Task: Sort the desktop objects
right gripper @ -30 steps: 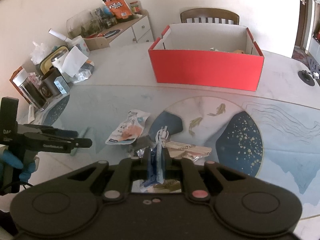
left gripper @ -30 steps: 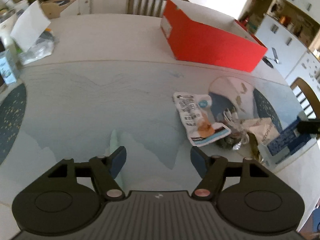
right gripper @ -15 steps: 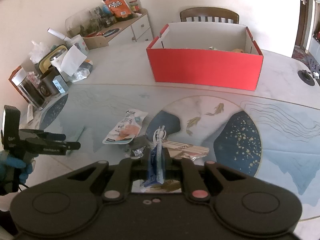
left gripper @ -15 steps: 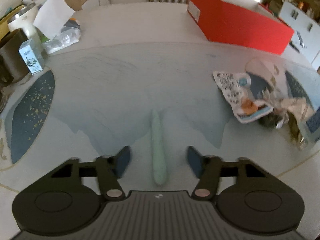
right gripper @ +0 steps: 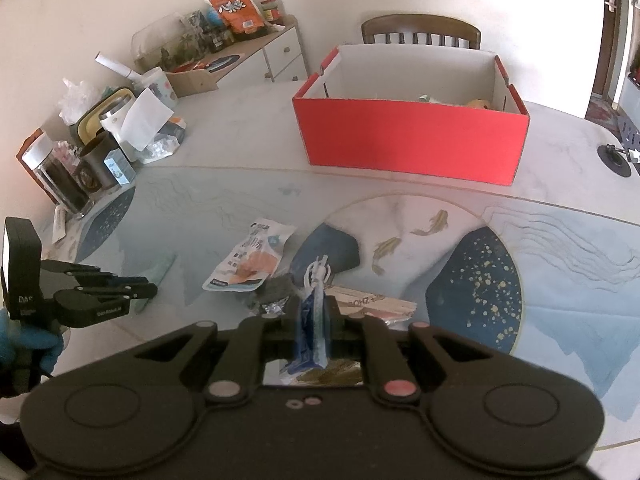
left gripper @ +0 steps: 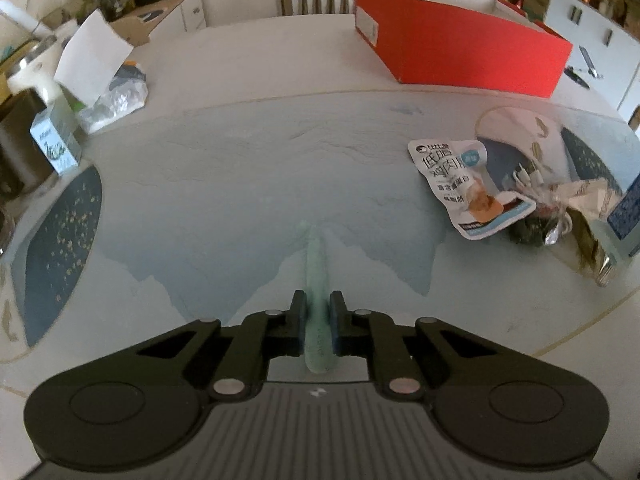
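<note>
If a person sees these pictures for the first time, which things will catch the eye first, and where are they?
First comes the red box, open on top, at the far side of the table before a wooden chair. Next, the left gripper is shut on a pale green stick near the table's front edge. The right gripper is shut on a blue packet, above a small heap of snack packets.

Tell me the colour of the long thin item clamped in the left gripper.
Pale mint green; the item shows best in the left wrist view, between the left gripper fingers.
</note>
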The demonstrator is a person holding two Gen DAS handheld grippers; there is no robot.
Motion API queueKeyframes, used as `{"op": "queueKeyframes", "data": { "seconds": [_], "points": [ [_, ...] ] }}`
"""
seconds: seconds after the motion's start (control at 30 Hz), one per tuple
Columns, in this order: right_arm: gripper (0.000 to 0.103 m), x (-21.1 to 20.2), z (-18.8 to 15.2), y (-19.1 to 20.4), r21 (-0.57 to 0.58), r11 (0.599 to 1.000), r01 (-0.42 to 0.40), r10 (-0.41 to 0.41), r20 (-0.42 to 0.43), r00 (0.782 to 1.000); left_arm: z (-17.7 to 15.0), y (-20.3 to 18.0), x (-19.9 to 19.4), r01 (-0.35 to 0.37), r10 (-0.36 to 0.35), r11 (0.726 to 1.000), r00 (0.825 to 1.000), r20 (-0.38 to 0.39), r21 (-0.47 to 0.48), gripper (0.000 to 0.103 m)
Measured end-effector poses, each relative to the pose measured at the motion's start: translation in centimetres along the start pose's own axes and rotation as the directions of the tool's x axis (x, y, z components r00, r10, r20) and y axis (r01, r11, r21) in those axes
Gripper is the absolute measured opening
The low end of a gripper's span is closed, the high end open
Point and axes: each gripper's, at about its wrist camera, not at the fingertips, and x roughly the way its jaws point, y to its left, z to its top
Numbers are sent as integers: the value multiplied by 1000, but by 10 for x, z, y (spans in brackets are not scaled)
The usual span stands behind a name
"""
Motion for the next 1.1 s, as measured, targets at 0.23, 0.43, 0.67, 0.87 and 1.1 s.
{"op": "queueKeyframes", "data": {
  "seconds": [0.23,0.43,0.67,0.87,1.1],
  "points": [
    [10,-3,4,-7,1,1000,4,-4,7,1000,6,3,-7,45,-44,997,999,16,-64,10],
    [10,-8,6,-12,-3,1000,11,-11,22,1000,16,-7,-21,77,-74,996,996,54,-55,10],
    [10,-17,14,-20,-6,999,31,-31,51,998,34,-23,-38,124,-120,992,988,93,-35,10],
    [10,-26,23,-30,-8,999,47,-46,84,995,50,-33,-49,171,-164,984,980,115,-53,10],
    [10,-31,42,-43,-4,998,66,-65,119,991,78,-47,-59,183,-178,983,972,153,-17,10]
  ]
}}
